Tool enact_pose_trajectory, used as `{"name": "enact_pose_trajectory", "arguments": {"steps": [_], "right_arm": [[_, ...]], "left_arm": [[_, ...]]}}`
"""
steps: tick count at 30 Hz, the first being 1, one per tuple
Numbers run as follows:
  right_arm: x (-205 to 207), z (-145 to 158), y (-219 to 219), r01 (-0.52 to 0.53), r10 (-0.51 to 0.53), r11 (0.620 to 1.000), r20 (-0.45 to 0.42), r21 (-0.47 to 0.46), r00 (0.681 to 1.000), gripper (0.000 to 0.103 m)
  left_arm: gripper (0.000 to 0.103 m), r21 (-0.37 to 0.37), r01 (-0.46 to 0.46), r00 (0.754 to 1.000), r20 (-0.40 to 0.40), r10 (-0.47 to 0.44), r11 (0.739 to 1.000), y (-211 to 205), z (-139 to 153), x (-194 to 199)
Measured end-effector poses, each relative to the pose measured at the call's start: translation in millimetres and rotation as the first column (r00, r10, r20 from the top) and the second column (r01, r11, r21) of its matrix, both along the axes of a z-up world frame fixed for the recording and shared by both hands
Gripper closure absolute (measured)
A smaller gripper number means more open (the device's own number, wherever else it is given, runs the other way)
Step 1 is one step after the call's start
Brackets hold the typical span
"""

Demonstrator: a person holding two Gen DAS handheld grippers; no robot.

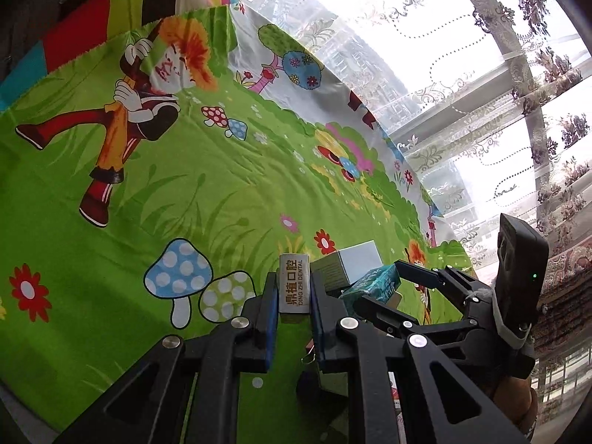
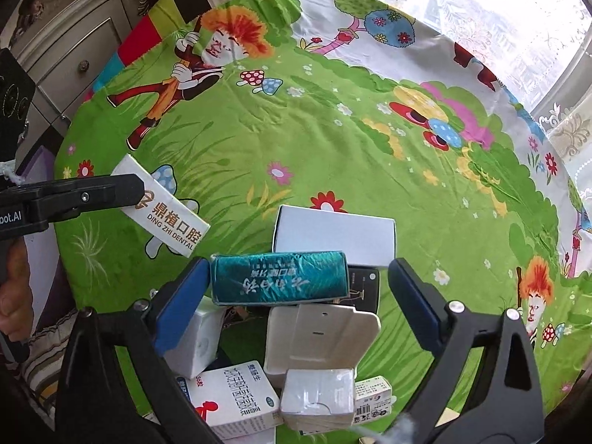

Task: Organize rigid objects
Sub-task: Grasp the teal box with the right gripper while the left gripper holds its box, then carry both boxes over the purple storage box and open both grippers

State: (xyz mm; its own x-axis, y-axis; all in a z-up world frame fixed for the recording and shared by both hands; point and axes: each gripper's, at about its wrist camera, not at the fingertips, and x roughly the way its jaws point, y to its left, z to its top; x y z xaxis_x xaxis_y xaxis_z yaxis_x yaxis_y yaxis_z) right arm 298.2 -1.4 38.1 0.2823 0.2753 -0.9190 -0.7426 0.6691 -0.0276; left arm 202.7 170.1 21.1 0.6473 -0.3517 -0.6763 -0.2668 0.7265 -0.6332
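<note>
My left gripper (image 1: 294, 277) is shut on a long white dental box (image 1: 294, 288), holding it just above the green cartoon tablecloth (image 1: 185, 185). From the right wrist view, the same white dental box (image 2: 170, 218) sticks out of the left gripper (image 2: 122, 188) at the left. My right gripper (image 2: 299, 264) stands open astride a teal foil-wrapped box (image 2: 279, 277) that lies on top of a pile. Its left pad (image 2: 181, 303) is at the box's end and the right pad (image 2: 414, 303) is well clear of it. The left wrist view shows the teal box (image 1: 373, 281) between the right gripper's fingers (image 1: 418, 272).
The pile holds a white carton (image 2: 333, 233), a black device (image 2: 364, 285), a white clamshell case (image 2: 318, 336), a white cube box (image 2: 196, 340), a medicine box (image 2: 229, 403) and smaller boxes (image 2: 318, 399). A grey drawer cabinet (image 2: 74, 55) stands far left; a lace curtain (image 1: 481, 74) hangs behind.
</note>
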Motion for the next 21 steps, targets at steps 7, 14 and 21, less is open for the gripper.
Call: {"name": "enact_pose_trajectory", "arguments": {"steps": [7, 14, 21], "right_arm": [[2, 15, -8, 0.037, -0.039, 0.998, 0.023, 0.057, 0.999, 0.028], [-33, 65, -6, 0.029, -0.045, 0.989, 0.112, 0.145, 0.993, 0.028], [-100, 87, 18, -0.063, 0.042, 0.969, 0.096, 0.237, 0.995, 0.028]], "left_arm": [[0.087, 0.009, -0.026, 1.000, 0.012, 0.026, 1.000, 4, 4, -10], [0.087, 0.038, -0.090, 0.994, 0.058, 0.088, 0.995, 15, 26, -48], [0.087, 0.095, -0.199, 0.978, 0.083, 0.192, 0.975, 46, 48, -119]]}}
